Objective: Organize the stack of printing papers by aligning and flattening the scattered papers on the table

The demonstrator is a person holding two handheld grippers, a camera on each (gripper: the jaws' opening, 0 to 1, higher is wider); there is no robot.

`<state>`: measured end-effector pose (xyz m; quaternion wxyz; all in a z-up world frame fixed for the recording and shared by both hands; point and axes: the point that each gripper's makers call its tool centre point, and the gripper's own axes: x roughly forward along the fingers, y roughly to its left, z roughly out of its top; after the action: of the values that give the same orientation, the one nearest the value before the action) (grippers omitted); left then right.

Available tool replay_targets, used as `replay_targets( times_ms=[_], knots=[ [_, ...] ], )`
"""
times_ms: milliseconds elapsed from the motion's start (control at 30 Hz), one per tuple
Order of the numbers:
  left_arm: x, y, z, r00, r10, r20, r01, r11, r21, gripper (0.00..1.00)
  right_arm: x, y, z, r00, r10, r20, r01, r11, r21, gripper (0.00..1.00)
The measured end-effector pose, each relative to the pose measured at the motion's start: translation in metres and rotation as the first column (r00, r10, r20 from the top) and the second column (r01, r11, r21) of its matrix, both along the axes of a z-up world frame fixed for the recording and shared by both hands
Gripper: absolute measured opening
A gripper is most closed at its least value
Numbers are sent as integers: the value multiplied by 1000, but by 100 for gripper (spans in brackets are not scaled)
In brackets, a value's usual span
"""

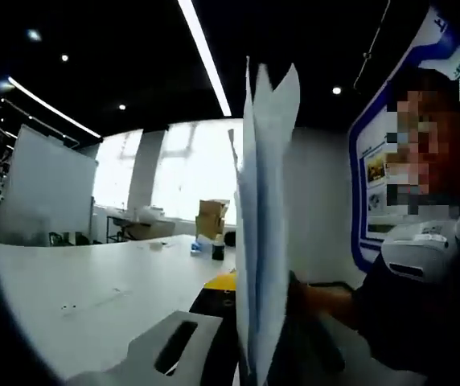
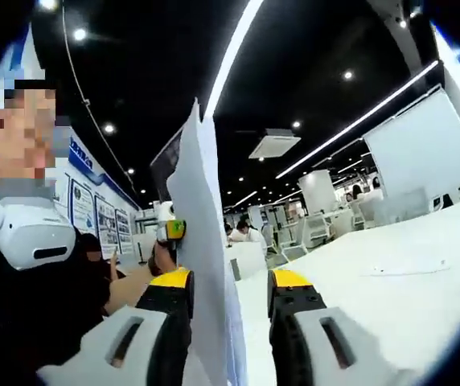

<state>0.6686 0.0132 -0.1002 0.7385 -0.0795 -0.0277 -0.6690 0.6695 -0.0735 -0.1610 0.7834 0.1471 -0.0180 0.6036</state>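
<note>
Both grippers have the stack of papers [image 1: 266, 225] standing upright on edge above the white table [image 1: 93, 289], the left gripper [image 1: 242, 338] clamped on its lower part, the right gripper [image 2: 228, 297] straddling it, jaws parted with a gap on one side.

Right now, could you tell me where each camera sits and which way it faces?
Left gripper view: rides the left gripper, looking along upright paper sheets across the white table; the person's arm shows.
Right gripper view: rides the right gripper, jaws apart around the sheets; the person's forearm shows.
Shared: sheets, table.
</note>
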Motion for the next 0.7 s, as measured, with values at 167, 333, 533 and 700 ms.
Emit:
replay_targets(
  times_ms=[167, 333, 533, 700],
  knots=[
    [4, -12, -2, 999, 12, 32, -13, 999, 43, 6, -2, 4, -9, 997, -18, 74, 24, 996, -82, 6],
    [27, -17, -6, 988, 131, 83, -136, 988, 66, 6, 10, -5, -6, 991, -97, 88, 102, 993, -52, 0],
    [45, -19, -10, 968, 221, 116, -230, 970, 79, 6, 15, -8, -11, 983, -138, 118, 148, 986, -78, 0],
    [51, -19, -22, 968, 234, 89, -241, 967, 86, 8, 17, -9, -28, 988, -133, 82, 143, 982, -124, 0]
  ],
)
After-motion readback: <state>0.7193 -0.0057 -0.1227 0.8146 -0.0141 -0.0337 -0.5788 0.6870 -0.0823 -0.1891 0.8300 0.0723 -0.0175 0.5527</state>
